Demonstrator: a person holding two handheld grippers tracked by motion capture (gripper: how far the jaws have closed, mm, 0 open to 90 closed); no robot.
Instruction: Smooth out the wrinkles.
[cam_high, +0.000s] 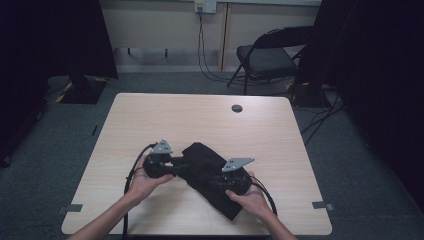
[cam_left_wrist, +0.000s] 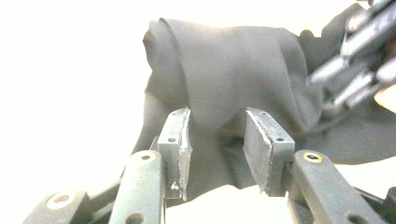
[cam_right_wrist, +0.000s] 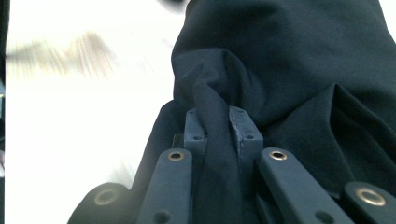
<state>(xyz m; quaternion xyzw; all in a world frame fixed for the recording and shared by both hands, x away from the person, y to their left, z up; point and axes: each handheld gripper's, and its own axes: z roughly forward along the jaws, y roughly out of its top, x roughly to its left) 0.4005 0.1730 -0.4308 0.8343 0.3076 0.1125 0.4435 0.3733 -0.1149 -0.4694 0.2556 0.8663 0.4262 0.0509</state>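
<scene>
High view shows your black cloth (cam_high: 210, 172) lying bunched on the near half of the table (cam_high: 200, 120). Your right gripper (cam_right_wrist: 217, 126) clamps a fold of it; your left gripper (cam_left_wrist: 217, 140) has jaws apart, cloth between them, unpinched.

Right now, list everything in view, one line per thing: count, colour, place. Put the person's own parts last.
cloth: one, black, crumpled on the table's near half, between the grippers
table: one, light wood
grommet: one, dark, far side of the tabletop
folding chair: one, black, on the floor beyond the table
wall socket: one, white, back wall, cables hanging
left gripper: one, black, jaws apart around a fold of cloth
right gripper: one, black, shut on a cloth fold
hands: two, at the table's near edge
</scene>
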